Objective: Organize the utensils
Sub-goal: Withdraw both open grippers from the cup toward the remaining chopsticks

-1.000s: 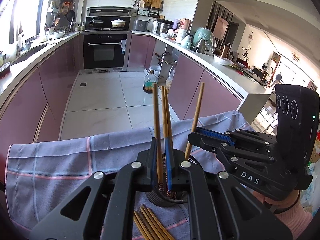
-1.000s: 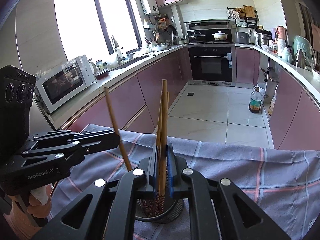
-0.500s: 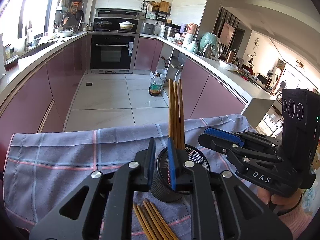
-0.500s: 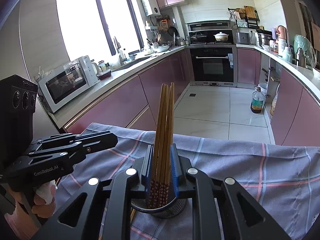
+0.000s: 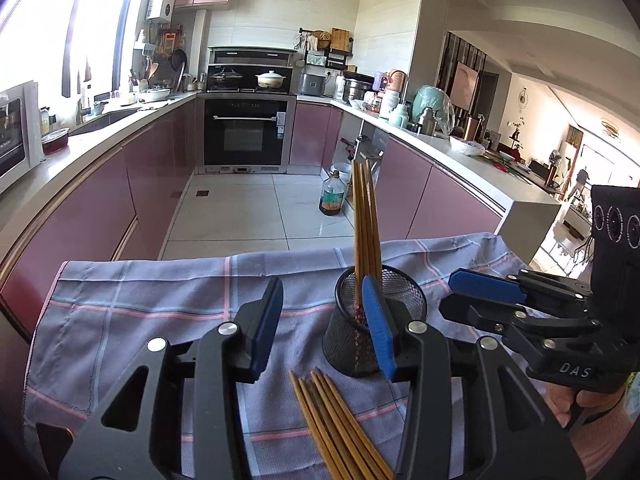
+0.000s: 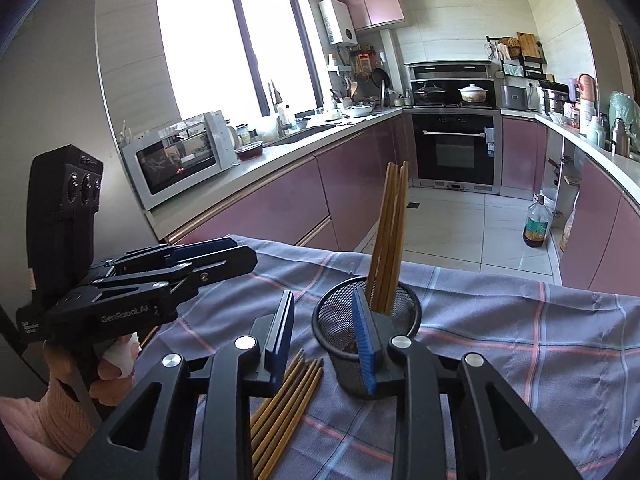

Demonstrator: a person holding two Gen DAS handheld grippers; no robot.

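A black mesh cup [image 5: 374, 320] stands on a checked cloth [image 5: 140, 296], with several wooden chopsticks [image 5: 365, 224] upright in it. It also shows in the right wrist view [image 6: 362, 344], with the chopsticks [image 6: 390, 236] leaning in it. Several loose chopsticks [image 5: 340, 428] lie on the cloth in front of the cup, also seen in the right wrist view [image 6: 284, 400]. My left gripper [image 5: 324, 320] is open and empty, just before the cup. My right gripper [image 6: 324, 332] is open and empty, close to the cup's left rim.
The cloth [image 6: 520, 340] covers a table at the near end of a kitchen. Purple cabinets with counters run along both sides. An oil bottle [image 5: 332, 196] stands on the tiled floor beyond the table edge. A microwave [image 6: 180, 160] sits on the left counter.
Both grippers have opened wide and let go of the chopsticks, which now stand free in the cup. Both grippers have drawn back and lowered.
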